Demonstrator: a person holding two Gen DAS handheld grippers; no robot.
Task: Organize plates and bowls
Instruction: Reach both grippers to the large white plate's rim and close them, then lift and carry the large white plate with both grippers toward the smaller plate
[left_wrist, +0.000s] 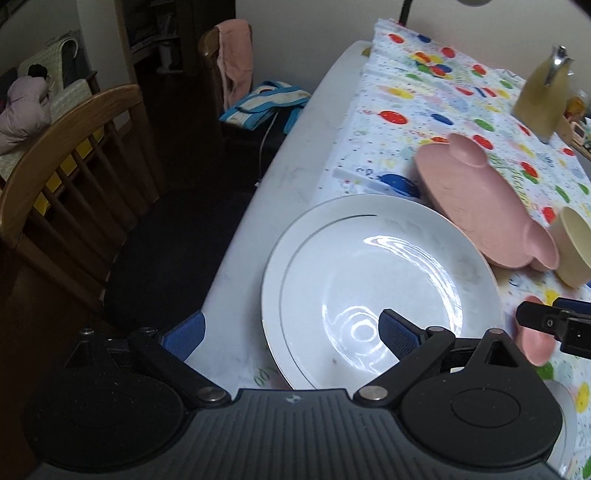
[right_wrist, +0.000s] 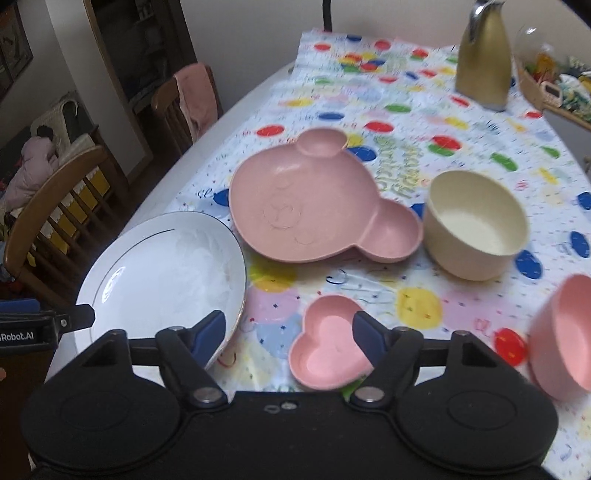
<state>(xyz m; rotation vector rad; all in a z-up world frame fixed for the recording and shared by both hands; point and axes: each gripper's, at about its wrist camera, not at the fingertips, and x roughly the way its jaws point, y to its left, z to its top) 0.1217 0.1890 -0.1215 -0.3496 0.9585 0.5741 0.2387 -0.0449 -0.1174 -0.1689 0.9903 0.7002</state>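
Observation:
A large white plate (left_wrist: 380, 291) lies near the table's left edge. My left gripper (left_wrist: 291, 334) is open low over its near left rim, with one pad above the plate and the other outside the rim. Behind the plate are a pink bear-shaped plate (left_wrist: 480, 206) and a cream bowl (left_wrist: 574, 251). In the right wrist view my right gripper (right_wrist: 289, 338) is open. Its right pad hangs over a small pink heart dish (right_wrist: 325, 347) and its left pad over the white plate's (right_wrist: 162, 273) rim. A pink bowl (right_wrist: 565, 332) sits at the right.
A gold jug (right_wrist: 484, 59) and a tray of clutter (right_wrist: 554, 85) stand at the back right. Wooden chairs (left_wrist: 74, 155) are close to the table's left edge (left_wrist: 295, 155). A colourful spotted cloth (right_wrist: 369, 110) covers most of the table.

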